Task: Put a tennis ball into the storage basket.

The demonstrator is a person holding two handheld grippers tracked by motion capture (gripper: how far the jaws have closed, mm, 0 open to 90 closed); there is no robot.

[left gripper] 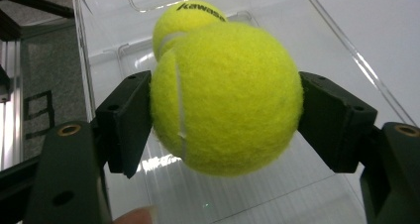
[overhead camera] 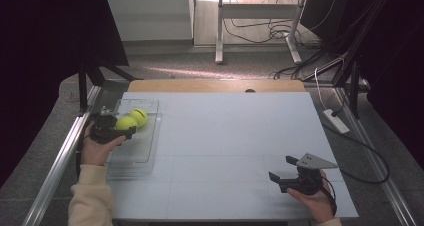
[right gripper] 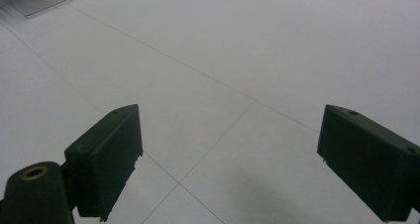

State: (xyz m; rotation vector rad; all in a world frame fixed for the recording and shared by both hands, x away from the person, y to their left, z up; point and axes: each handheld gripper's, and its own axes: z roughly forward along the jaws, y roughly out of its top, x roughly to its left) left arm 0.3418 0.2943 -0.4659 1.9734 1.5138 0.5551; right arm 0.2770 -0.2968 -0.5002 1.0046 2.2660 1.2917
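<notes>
At the pale table, I work over the clear plastic bin on its left side. My left gripper is clamped on one tennis ball, both jaws pressing its fuzz, and holds it over the bin's far half. A second tennis ball lies just behind it in the bin, touching or nearly so. My right gripper waits at the near right, jaws wide apart over bare tabletop. By my reckoning, the job is midway: one ball gripped, one left.
</notes>
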